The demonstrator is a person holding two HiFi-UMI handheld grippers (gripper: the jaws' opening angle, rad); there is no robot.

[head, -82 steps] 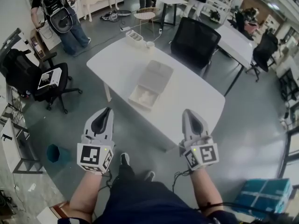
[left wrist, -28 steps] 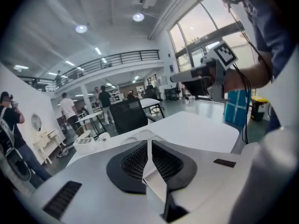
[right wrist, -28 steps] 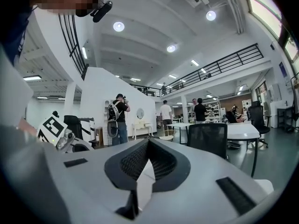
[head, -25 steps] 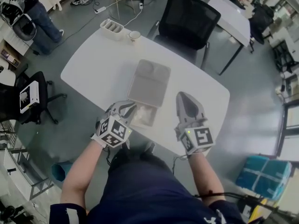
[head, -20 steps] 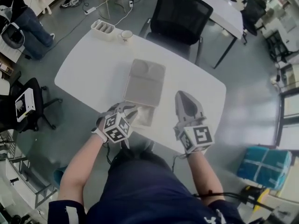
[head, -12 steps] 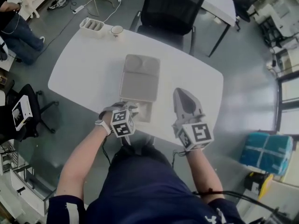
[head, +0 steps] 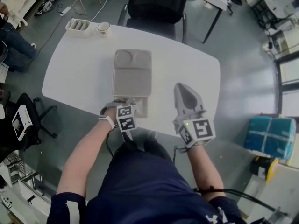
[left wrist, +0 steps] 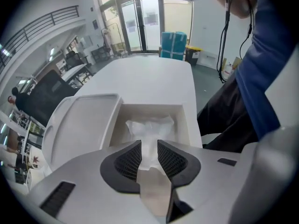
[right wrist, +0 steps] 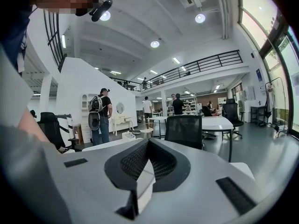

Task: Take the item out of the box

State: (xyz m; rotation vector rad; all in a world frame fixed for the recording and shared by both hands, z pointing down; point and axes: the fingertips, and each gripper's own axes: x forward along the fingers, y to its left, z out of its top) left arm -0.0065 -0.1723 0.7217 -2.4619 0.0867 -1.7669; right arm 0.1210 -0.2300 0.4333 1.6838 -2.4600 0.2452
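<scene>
Left gripper [left wrist: 149,149] points down into the open box [left wrist: 188,125]. Its jaws have just been opening, wide apart, not squeezing. The white wrapped item [left wrist: 150,125] lies in the tray between them. At 3 o'clock, the right gripper [head: 183,90] is pinched together, empty.

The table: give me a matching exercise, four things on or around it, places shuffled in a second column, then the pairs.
1 white item
2 black chair
3 cup
4 right gripper

A beyond the table's far edge
B at the table's far left corner
C inside the open box
D above the table, right of the box

Pairs: 1-C, 2-A, 3-B, 4-D
</scene>
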